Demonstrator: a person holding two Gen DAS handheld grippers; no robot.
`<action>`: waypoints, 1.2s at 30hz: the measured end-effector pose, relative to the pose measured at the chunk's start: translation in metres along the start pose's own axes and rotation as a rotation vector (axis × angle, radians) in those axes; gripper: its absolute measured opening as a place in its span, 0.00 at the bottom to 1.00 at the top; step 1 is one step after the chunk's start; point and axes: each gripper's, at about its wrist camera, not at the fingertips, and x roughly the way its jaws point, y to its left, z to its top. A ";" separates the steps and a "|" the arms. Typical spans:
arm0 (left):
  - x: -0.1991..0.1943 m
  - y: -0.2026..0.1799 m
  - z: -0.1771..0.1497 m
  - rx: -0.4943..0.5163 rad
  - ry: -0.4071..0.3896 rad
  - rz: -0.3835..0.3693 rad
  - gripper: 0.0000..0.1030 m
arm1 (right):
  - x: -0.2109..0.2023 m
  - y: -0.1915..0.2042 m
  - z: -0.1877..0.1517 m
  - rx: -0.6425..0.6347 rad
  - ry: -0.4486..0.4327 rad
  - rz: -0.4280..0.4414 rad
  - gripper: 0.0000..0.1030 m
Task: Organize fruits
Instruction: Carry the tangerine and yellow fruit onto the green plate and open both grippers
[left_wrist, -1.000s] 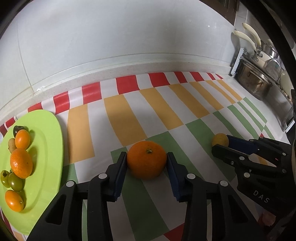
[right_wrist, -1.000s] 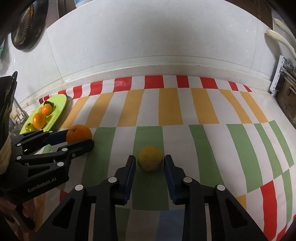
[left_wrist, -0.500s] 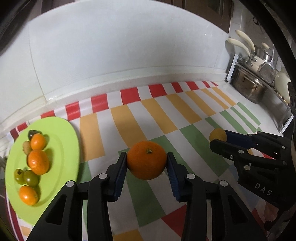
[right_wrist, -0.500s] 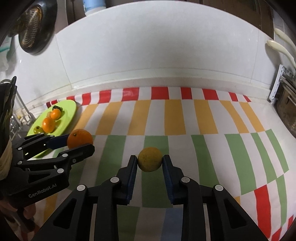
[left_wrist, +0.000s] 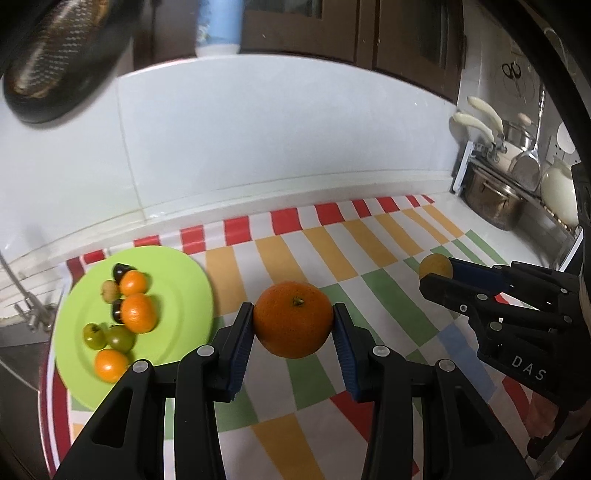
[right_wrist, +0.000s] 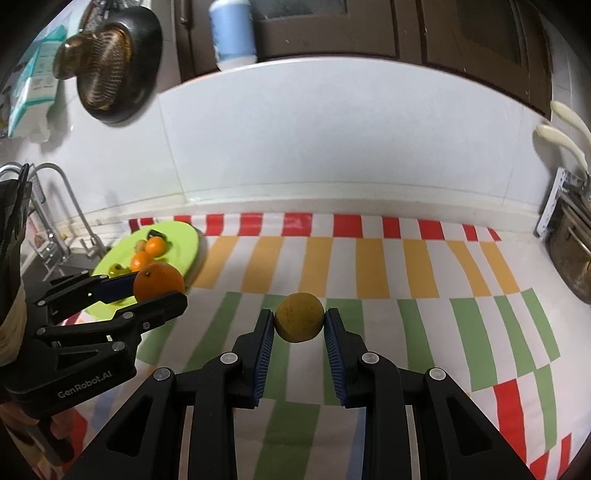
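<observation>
Two fruits are being held above a striped cloth (left_wrist: 280, 254) of red, orange, green and white that is covering a kitchen counter. My left gripper (left_wrist: 293, 332) is clamping a large orange (left_wrist: 293, 319) between its blue pads, one pad pressing on each side, with the stem end facing up; the fruit is sitting at the very tips of the fingers and hanging clear of the cloth. My right gripper (right_wrist: 299, 326) is squeezing a smaller yellow fruit (right_wrist: 299, 322) the same way, pinched at the fingertips and also off the surface. Seen from the left wrist, the right gripper (left_wrist: 437, 275) is reaching in from the right side, its yellow fruit (left_wrist: 435, 266) well apart from the orange. To the left of the orange, a lime-green plate (left_wrist: 184, 288) is lying on the cloth near the tiled wall, carrying several small oranges (left_wrist: 137, 312), two green tomatoes (left_wrist: 109, 336) and a couple of dark fruits. Seen from the right wrist, the left gripper (right_wrist: 162, 286) and its orange (right_wrist: 159, 282) are hovering in front of the plate's (right_wrist: 184, 240) near edge.
</observation>
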 end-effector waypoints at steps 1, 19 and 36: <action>-0.004 0.001 0.000 -0.006 -0.006 0.004 0.40 | -0.003 0.003 0.001 -0.004 -0.004 0.004 0.28; -0.075 0.037 -0.017 -0.097 -0.108 0.142 0.40 | -0.040 0.056 0.016 -0.106 -0.098 0.092 0.28; -0.106 0.080 -0.037 -0.176 -0.115 0.270 0.40 | -0.036 0.110 0.032 -0.202 -0.142 0.191 0.29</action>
